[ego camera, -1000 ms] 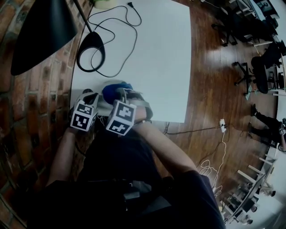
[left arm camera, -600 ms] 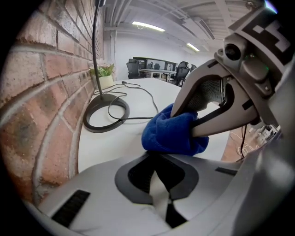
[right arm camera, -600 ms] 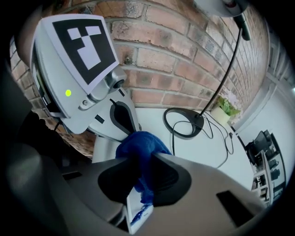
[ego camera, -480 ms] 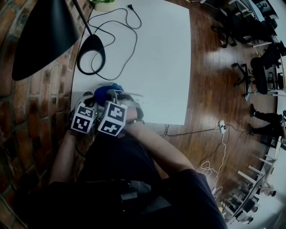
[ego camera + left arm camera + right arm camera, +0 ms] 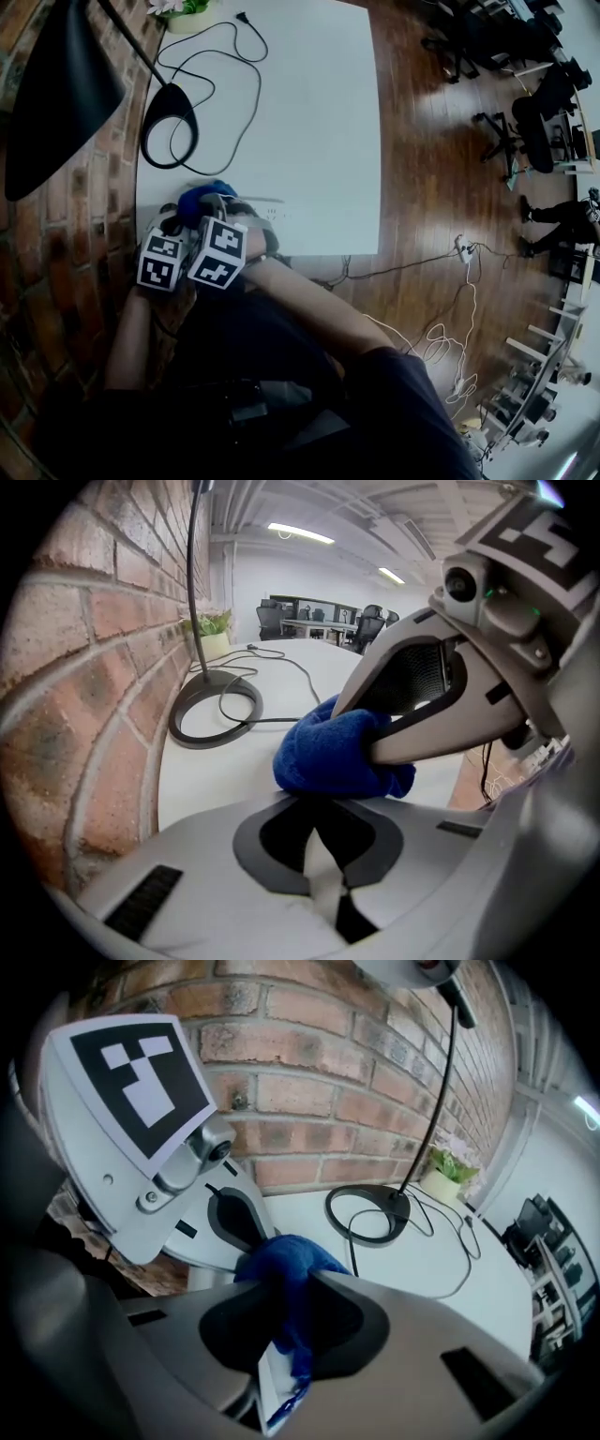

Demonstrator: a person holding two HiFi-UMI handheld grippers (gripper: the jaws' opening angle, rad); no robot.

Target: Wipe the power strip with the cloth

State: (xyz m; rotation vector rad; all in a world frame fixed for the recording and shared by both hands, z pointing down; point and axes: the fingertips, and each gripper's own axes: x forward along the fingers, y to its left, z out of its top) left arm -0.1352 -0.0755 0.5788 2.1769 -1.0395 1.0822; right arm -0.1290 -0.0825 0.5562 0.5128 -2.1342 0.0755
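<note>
The right gripper [image 5: 286, 1335] is clamped on the cloth [image 5: 286, 1269], apparently to rub it along the power strip [image 5: 272, 216]. The left gripper [image 5: 323, 855], jaws together, sits just beside it, probably steadying the strip.

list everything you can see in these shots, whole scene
table: one, white, against the wall
wall: one, red-brown brick, left of the table
lamp: one, black, ring base at the table's left edge
cord: one, black, looped across the table, plug lying free
plant pot: one, pale with green leaves, far table corner
cloth: one, blue, near table edge
power strip: one, white, near table edge beside the cloth
floor: wood, brown, right of the table
chairs: several, black, far across the floor
cables: several, white and black, on the floor
person: one, dark clothes, bottom of head view
left gripper: one, grey, jaws together
right gripper: one, grey, clamped on the cloth
</note>
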